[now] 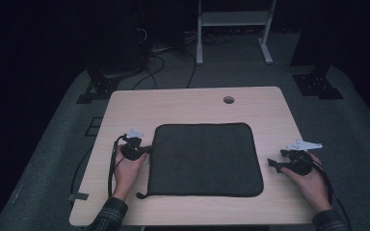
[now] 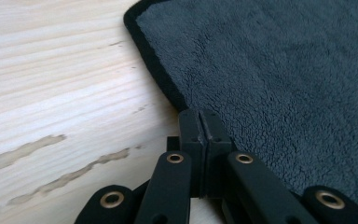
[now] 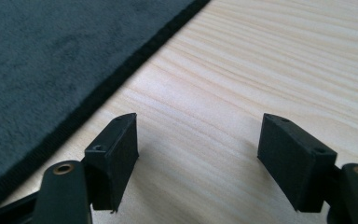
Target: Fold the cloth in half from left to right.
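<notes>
1. High view shows a dark cloth mat (image 1: 204, 160) lying flat at the middle of the table (image 1: 192, 103), toward its near edge.
2. The left gripper (image 2: 199, 116) is clenched on the mat's left hem, so the step looks like the first grasp.
3. The right gripper (image 3: 198, 140) rests released just off the right hem; next it likely must reach that edge.

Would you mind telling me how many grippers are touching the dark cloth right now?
1. The left gripper has its shut jaws at the cloth's left edge; the right gripper is open over bare table, apart from it.
</notes>
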